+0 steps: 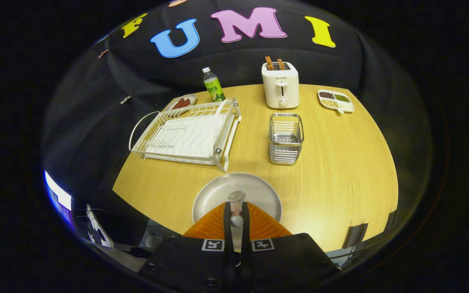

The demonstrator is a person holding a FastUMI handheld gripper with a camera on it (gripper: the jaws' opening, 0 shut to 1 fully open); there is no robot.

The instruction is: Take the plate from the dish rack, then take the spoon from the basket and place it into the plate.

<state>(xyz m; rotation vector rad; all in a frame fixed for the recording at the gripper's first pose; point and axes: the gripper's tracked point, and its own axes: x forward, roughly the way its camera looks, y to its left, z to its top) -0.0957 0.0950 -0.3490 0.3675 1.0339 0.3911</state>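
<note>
A round grey plate (pixel 259 191) lies flat on the wooden table, just ahead of and partly under my fingers. My gripper (pixel 236 209) is shut on a metal spoon (pixel 236 198). The spoon's bowl sticks out past the fingertips over the plate's middle, and its handle runs back between the fingers. The white wire dish rack (pixel 185 132) stands beyond the plate to the left with nothing in it. The metal mesh basket (pixel 286 138) stands beyond the plate to the right and looks empty.
A white toaster (pixel 280 84) with two slices stands at the back. Left of it are a green-labelled bottle (pixel 214 86) and a small dish of sausages (pixel 183 102). A divided snack tray (pixel 335 100) sits at the back right. The table's near edge curves below the plate.
</note>
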